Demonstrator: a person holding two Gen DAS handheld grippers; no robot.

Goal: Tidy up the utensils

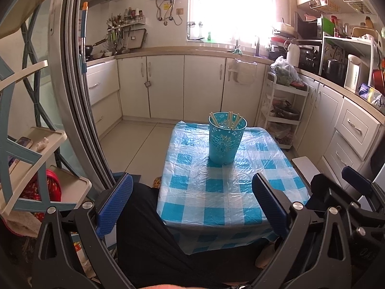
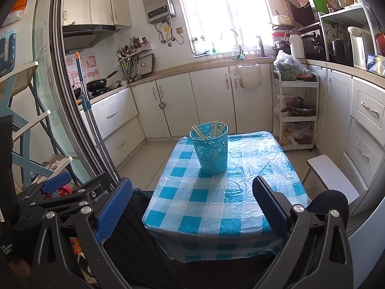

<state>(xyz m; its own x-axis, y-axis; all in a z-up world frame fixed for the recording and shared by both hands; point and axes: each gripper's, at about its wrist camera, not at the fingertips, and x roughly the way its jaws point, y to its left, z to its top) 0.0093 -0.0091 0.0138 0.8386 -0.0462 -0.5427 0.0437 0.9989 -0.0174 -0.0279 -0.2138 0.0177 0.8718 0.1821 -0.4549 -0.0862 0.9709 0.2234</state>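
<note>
A teal perforated cup [image 1: 224,139] stands upright at the far middle of a small table with a blue-and-white checked cloth [image 1: 216,192]. Several pale chopsticks [image 1: 233,120] stick up out of it. The right wrist view shows the same cup [image 2: 211,153], chopsticks [image 2: 215,128] and cloth [image 2: 216,204]. My left gripper [image 1: 192,207] is open and empty, held back over the table's near edge. My right gripper [image 2: 192,207] is open and empty, also near the front edge. The right gripper also shows at the right of the left wrist view [image 1: 336,187].
A white rolling cart [image 1: 284,110] with pots and bags stands right of the table. A small white stool [image 2: 332,175] sits at the right. A shelf rack [image 1: 31,144] and sliding door frame [image 1: 79,96] stand left. The person's dark-clad legs [image 1: 154,236] are under the near edge.
</note>
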